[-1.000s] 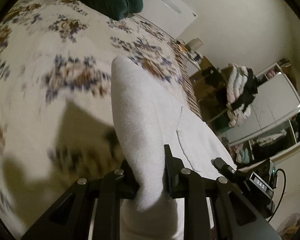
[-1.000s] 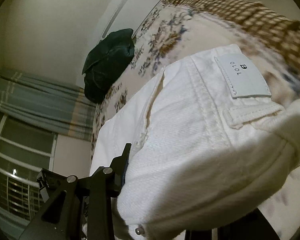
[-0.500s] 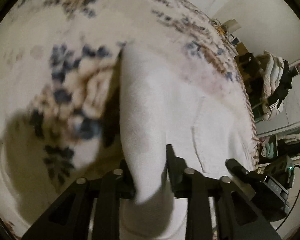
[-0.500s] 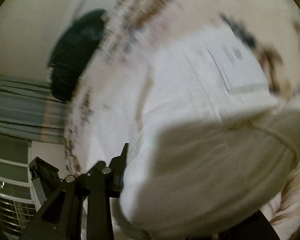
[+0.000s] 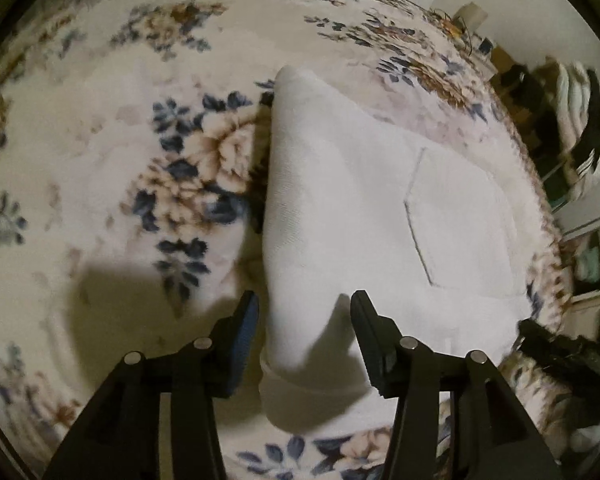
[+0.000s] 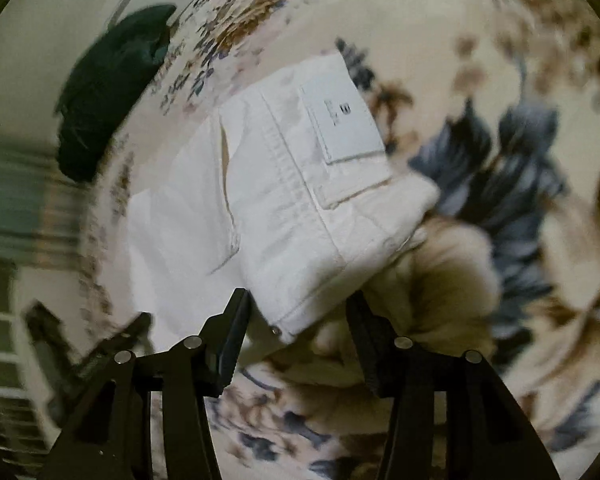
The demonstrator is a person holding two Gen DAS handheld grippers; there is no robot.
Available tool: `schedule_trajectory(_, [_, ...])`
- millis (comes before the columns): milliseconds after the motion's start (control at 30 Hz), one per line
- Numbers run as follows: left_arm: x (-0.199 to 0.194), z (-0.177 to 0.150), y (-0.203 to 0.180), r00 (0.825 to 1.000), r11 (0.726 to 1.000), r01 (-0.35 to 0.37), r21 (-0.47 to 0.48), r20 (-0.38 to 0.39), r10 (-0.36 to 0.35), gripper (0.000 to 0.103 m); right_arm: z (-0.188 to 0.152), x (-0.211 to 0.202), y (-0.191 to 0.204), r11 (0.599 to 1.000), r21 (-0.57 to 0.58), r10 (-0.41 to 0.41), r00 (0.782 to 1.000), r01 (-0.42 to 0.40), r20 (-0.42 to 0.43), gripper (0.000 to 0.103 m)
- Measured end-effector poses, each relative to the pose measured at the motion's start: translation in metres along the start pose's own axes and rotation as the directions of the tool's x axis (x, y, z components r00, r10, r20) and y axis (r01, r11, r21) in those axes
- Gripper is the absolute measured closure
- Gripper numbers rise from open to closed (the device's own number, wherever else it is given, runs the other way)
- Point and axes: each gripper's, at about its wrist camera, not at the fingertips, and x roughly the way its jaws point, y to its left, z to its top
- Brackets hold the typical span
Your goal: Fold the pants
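1. I see the white pants [image 5: 340, 208], coarse twill weave, lying folded on the bed's plush floral blanket [image 5: 100, 160].
2. My left hand-held gripper [image 5: 304, 308]: jaws opening, a rounded fold edge between them, pads clear of the cloth.
3. My right hand-held gripper [image 6: 296, 308]: jaws opening around the riveted waistband corner, not pinching it.
4. A rectangular label patch [image 6: 342, 120] lies flat on the stitched waistband.

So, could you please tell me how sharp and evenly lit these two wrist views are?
Left wrist view: fairly sharp on the white pants, a dark shadow on the floral bedspread at lower left, fisheye bending at the edges. Right wrist view: motion blur smears the bedspread and curtain; the pants label stays readable only as a patch.
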Motion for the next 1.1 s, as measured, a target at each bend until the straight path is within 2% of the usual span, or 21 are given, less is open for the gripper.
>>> schedule_trajectory(33, [-0.002,-0.002,-0.005,0.999,0.999,-0.041,0.008,-0.004,0.041,0.053,0.000,-0.006,0.008,0.997,-0.038,-0.060,0.998,0.060,0.010,0.047])
schedule_trajectory(67, [-0.004,-0.003,-0.010,0.998,0.998,-0.058,0.017,-0.007,0.059,0.047,-0.001,-0.015,0.022,0.983,-0.100,-0.152,0.988,0.155,0.037,0.045])
schedule_trajectory(100, [-0.004,-0.003,-0.013,0.998,0.998,-0.056,0.021,-0.007,0.056,0.033,-0.001,-0.020,0.029,0.971,-0.130,-0.195,0.979,0.201,0.057,0.035])
schedule_trajectory(133, [-0.008,-0.005,-0.018,0.998,0.998,-0.059,0.028,-0.003,0.059,0.024,-0.003,-0.027,0.038,0.950,-0.170,-0.249,0.964,0.261,0.090,0.026])
schedule_trajectory(167, [-0.009,-0.006,-0.020,0.998,0.997,-0.069,0.034,-0.001,0.069,0.008,-0.005,-0.033,0.047,0.929,-0.206,-0.288,0.949,0.309,0.124,0.021])
schedule_trajectory(200, [-0.012,-0.007,-0.024,0.996,0.995,-0.088,0.046,0.002,0.088,0.004,-0.007,-0.038,0.052,0.913,-0.226,-0.312,0.939,0.339,0.146,0.010])
schedule_trajectory(233, [-0.016,-0.009,-0.028,0.995,0.993,-0.105,0.060,0.008,0.104,0.004,-0.008,-0.041,0.057,0.898,-0.244,-0.332,0.928,0.365,0.167,0.004])
schedule_trajectory(367, [-0.033,-0.012,-0.041,0.989,0.986,-0.148,0.081,0.043,0.145,0.001,-0.011,-0.050,0.071,0.854,-0.277,-0.392,0.895,0.440,0.215,0.001])
schedule_trajectory(533, [-0.062,-0.017,-0.053,0.986,0.986,-0.143,0.086,0.094,0.135,0.000,-0.020,-0.075,0.078,0.850,-0.271,-0.384,0.884,0.451,0.266,0.000])
schedule_trajectory(700, [-0.100,-0.029,-0.070,0.976,0.981,-0.173,0.086,0.151,0.158,0.000,-0.034,-0.109,0.086,0.850,-0.284,-0.356,0.882,0.443,0.309,0.000])
schedule_trajectory(833, [-0.147,-0.047,-0.088,0.960,0.975,-0.204,0.092,0.213,0.181,0.001,-0.051,-0.149,0.093,0.856,-0.295,-0.325,0.886,0.424,0.331,0.000])
schedule_trajectory(933, [-0.186,-0.063,-0.099,0.953,0.974,-0.209,0.089,0.244,0.182,0.001,-0.072,-0.189,0.103,0.842,-0.318,-0.312,0.874,0.436,0.372,0.000])
schedule_trajectory(1100, [-0.264,-0.094,-0.120,0.939,0.976,-0.204,0.074,0.298,0.173,0.001,-0.114,-0.278,0.118,0.845,-0.333,-0.261,0.867,0.418,0.425,0.000])
